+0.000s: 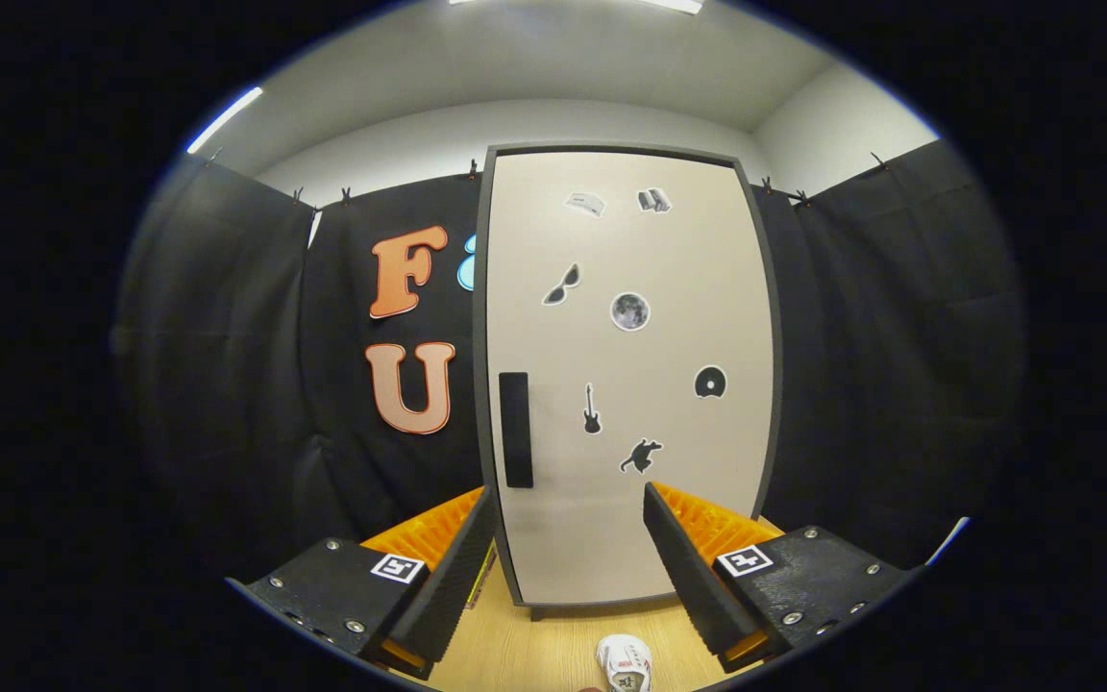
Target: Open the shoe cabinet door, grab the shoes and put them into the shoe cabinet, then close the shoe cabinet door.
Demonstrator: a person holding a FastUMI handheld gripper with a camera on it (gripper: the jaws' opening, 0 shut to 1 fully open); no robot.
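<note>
- The shoe cabinet [630,384] stands ahead, its door [640,538] closed flat, handle [515,430] untouched
- A shoe [625,663] lies on the wooden floor [515,654] below the gripper [568,509]
- Jaws spread, pinching nothing
- Judged: nothing done yet; opening, loading, closing all remain

The gripper [568,500] is held level, pointing straight ahead, its two fingers [457,567] spread wide apart with nothing between them, neither one touching anything.
</note>
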